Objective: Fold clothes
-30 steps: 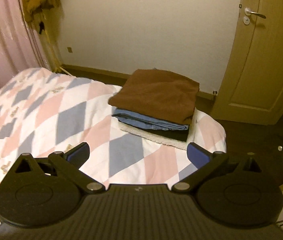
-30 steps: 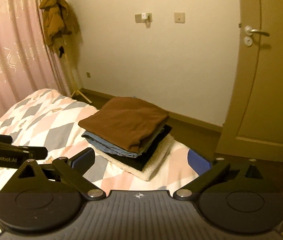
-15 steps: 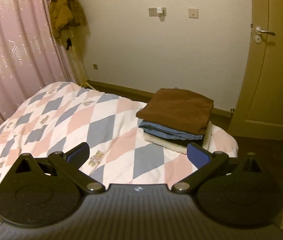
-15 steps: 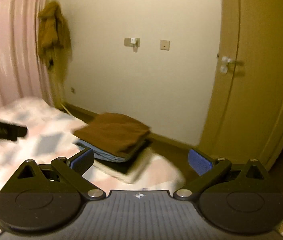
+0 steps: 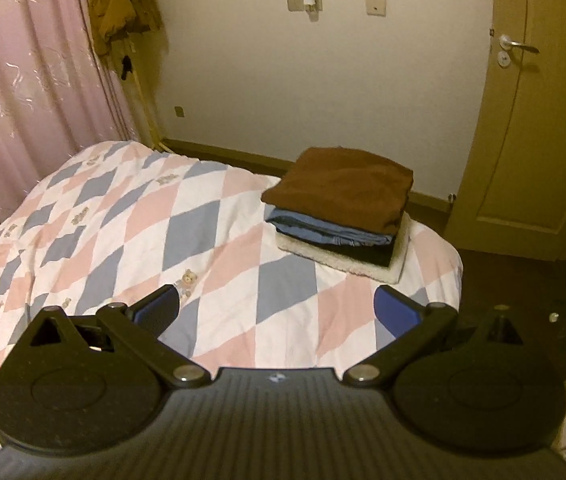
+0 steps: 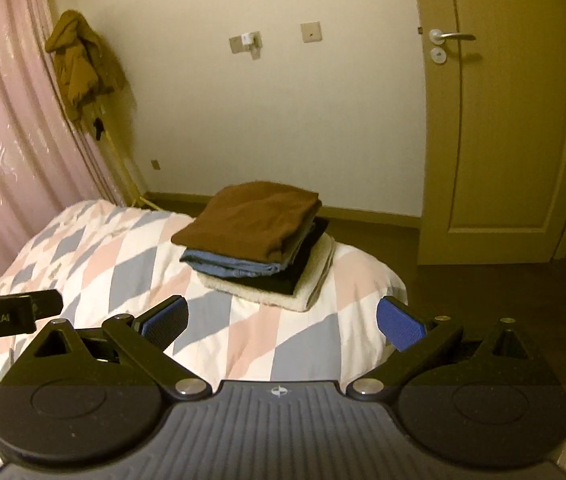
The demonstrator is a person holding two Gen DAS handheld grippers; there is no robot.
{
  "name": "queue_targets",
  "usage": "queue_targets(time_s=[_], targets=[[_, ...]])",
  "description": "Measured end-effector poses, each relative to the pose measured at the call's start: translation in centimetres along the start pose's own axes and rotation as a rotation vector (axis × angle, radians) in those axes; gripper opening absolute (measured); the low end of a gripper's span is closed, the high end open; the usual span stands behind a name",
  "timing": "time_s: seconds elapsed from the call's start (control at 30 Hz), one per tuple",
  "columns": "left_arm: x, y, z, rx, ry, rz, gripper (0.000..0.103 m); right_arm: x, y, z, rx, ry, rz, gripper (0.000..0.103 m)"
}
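Four folded garments are sitting in one stack [image 5: 343,216] at the bed's [image 5: 203,240] far right corner. Both the left gripper [image 5: 277,310] and right gripper [image 6: 283,320] are hovering wide open, holding nothing.

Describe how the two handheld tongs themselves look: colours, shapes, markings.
Both the left tongs and right tongs are matte black: a ribbed grey-black body with a small centre emblem, two round discs, and angled link arms on silver pivot pins. Their fingertips carry blue textured pads. White lettering marks the left unit's side in the right wrist view.
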State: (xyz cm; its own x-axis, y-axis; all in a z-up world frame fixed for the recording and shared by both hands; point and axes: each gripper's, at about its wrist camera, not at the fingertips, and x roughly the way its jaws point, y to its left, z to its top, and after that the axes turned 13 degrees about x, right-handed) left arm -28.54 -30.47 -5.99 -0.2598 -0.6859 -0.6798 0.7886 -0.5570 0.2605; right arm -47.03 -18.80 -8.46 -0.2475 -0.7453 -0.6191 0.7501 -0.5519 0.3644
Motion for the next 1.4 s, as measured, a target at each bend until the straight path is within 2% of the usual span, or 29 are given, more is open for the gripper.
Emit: queue_targets(time_s=[0.27, 0.7, 1.0, 1.4], targets=[[2.7, -0.3, 0.3, 0.012, 0.053, -0.025, 0.102, 1.7, 1.3, -1.0, -0.084, 0.046, -0.025, 0.103], [8.8, -0.2, 1.5, -0.001, 0.166, -0.055, 0.102, 7.2, 1.4, 0.3, -0.075, 0.148, -0.057, 0.103], [11.9, 0.4, 2.5, 0.002, 0.186, -0.056, 0.102, 11.1, 1.4, 1.3, -0.06, 0.217, -0.087, 0.103], [15.8, 1.1, 3.7, 0.03, 0.196, -0.039, 0.102, 15.1, 2.0, 2.9, -0.045, 0.237, -0.104, 0.103]])
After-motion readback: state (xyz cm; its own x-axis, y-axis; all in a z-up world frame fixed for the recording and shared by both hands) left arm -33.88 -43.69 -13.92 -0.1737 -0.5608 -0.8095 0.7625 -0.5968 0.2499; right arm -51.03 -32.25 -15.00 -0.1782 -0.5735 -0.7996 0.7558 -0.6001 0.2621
